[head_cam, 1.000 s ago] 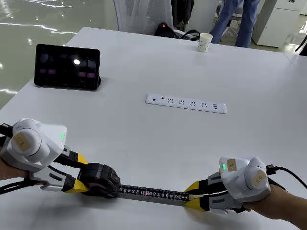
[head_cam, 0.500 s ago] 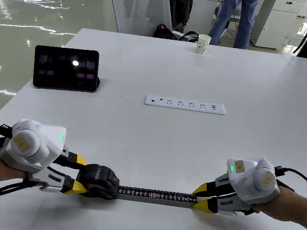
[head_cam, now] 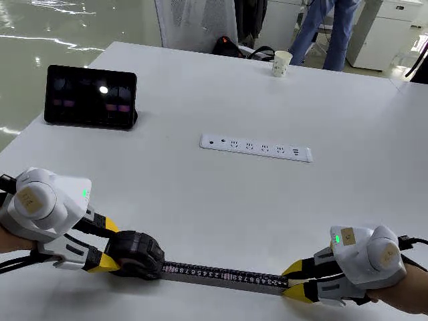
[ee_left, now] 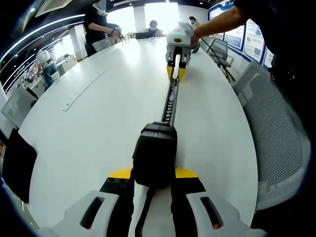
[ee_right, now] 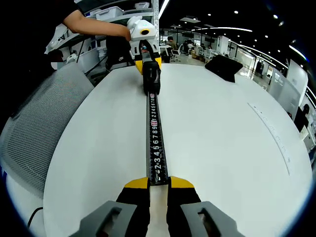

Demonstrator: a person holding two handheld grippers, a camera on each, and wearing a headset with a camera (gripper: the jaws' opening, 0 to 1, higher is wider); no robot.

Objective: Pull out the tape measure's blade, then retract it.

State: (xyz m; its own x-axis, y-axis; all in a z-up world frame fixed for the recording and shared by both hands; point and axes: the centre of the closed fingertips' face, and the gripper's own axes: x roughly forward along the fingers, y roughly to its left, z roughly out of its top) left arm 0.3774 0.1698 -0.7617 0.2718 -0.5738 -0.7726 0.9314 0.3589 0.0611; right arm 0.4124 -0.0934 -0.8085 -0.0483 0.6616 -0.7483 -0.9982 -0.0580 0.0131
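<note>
Left gripper [head_cam: 110, 244]: clamping tape measure case [head_cam: 137, 253] at the near edge of the table [head_cam: 214, 194], covering its rear. Right gripper [head_cam: 291, 281]: pinching the extended blade [head_cam: 224, 275], its end hook hiding between the jaws.

A tablet [head_cam: 91, 97], power strip [head_cam: 255, 147] and paper cup [head_cam: 281, 63] (far edge) sit on the white table [head_cam: 200, 194].
</note>
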